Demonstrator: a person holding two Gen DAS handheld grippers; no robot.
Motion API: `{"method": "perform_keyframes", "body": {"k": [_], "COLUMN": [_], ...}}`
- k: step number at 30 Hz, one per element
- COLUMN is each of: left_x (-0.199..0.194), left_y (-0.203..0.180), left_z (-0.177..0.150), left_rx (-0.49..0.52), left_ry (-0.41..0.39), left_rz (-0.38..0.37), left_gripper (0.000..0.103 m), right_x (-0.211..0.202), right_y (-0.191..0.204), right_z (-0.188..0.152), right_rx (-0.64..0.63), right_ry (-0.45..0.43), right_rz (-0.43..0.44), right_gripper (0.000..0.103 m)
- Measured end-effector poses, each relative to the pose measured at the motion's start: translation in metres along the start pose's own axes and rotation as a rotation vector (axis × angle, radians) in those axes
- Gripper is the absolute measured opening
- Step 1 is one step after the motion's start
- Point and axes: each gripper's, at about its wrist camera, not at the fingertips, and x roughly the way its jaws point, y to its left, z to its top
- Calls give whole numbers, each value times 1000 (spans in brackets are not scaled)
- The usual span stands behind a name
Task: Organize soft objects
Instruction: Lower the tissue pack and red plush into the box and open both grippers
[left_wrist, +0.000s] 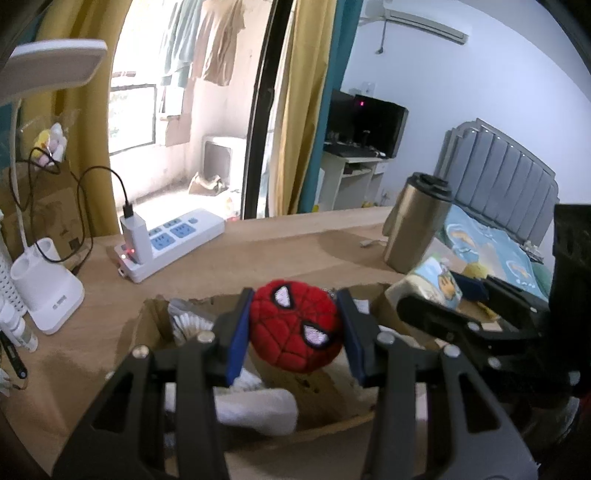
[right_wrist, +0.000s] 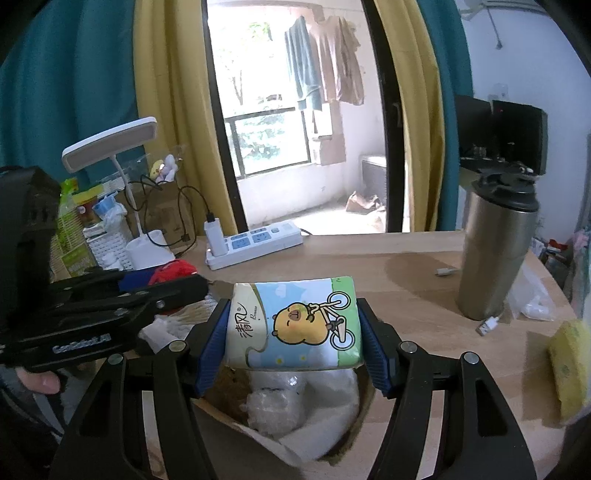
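Left gripper clamps red plush ball over cardboard box. Right gripper pinches tissue pack by short ends above same box. Both likely light, compressible; side grip suits.

Daylight poured in through the tall glass balcony doorway, which was blown out to near white in the left wrist view. The pale wooden desk top carried soft, faint shadows. Both fisheye frames bent straight lines and darkened into black corners; nearby parts looked slightly soft.
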Motion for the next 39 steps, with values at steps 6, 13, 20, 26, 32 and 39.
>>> {"method": "perform_keyframes", "body": {"k": [6, 13, 20, 26, 32, 39], "left_x": [19, 31, 31, 18, 0, -24], "left_y": [13, 33, 43, 47, 47, 39], "left_z": [4, 3, 1, 0, -1, -5], "left_rx": [-29, -82, -101, -102, -101, -94], "left_ry": [44, 83, 92, 69, 43, 16], "left_rz": [34, 27, 29, 40, 49, 32], "left_gripper": [46, 52, 68, 70, 73, 77], "right_x": [19, 44, 58, 49, 35, 10], "right_y": [5, 14, 9, 7, 12, 21], "right_z": [8, 13, 11, 14, 16, 16], "right_rx": [-13, -30, 3, 24, 29, 15], "right_ry": [24, 61, 100, 75, 55, 25], "right_rz": [34, 53, 20, -9, -35, -57], "right_gripper": [68, 68, 72, 76, 77, 77]}}
